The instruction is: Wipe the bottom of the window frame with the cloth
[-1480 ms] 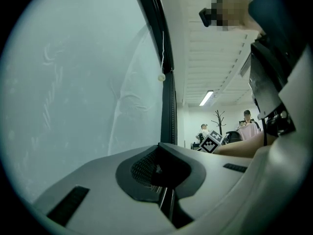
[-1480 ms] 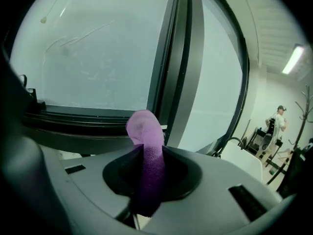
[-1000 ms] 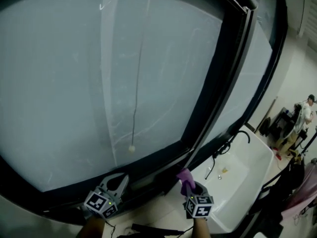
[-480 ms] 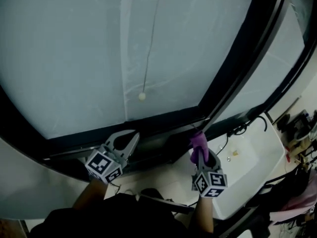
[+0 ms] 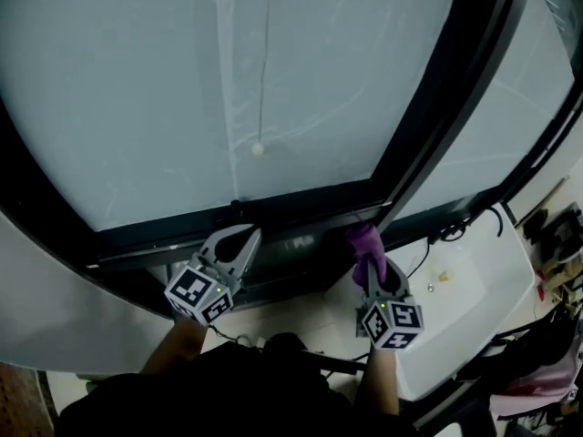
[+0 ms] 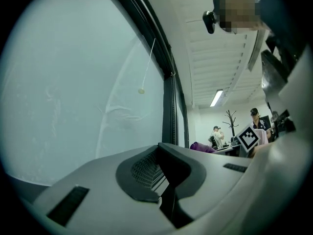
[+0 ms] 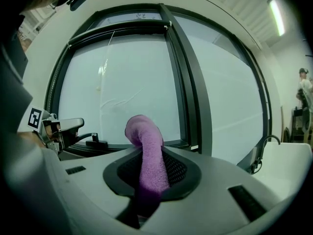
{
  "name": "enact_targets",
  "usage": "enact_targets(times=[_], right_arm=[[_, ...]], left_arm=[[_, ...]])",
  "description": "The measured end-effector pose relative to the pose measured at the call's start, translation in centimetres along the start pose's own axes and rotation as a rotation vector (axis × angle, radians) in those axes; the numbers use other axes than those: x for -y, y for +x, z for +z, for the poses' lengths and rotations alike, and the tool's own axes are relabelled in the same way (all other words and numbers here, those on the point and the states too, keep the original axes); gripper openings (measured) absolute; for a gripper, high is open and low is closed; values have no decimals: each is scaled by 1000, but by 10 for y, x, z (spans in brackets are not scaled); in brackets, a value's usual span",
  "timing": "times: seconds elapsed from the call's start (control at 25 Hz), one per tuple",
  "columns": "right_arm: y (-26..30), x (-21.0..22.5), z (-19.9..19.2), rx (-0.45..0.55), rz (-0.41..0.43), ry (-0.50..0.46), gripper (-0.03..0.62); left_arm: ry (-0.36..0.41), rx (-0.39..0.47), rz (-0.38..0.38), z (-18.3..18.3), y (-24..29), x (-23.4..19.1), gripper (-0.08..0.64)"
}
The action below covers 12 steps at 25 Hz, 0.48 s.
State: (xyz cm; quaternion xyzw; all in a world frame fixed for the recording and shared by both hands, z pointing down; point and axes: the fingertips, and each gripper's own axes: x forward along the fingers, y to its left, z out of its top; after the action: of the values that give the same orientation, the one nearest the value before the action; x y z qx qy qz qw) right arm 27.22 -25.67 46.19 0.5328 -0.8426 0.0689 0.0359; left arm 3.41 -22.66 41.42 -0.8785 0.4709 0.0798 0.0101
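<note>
The cloth [image 5: 365,242] could slip out of the right gripper [image 5: 373,271] if it got pushed hard along the frame [image 5: 301,200], because only 1 thin roll of it was pinched there. The soft tip could also fold over and miss the dirt, or snag on the small black lump [image 7: 96,143] on the ledge. The cloth was purple and fuzzy, rolled up like a fat finger, with its top bent over. It stuck out of the right gripper, which was squeezed tight on it, close to the bottom right corner of the frame. I could not tell if it touched. The left gripper [image 5: 239,242] was closed with nothing in it, near the frame too.
</note>
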Motion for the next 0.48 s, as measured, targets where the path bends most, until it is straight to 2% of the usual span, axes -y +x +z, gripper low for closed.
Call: enact_targets(times=[0.2,0.48], right_arm=[[-6,9,-1,9,5,2,72],[-11,19,-3,12,1,18,72]], left_arm=[[-36,7,47,-5,-4,-2,3],[26,-10,116,0,-1,1,3]])
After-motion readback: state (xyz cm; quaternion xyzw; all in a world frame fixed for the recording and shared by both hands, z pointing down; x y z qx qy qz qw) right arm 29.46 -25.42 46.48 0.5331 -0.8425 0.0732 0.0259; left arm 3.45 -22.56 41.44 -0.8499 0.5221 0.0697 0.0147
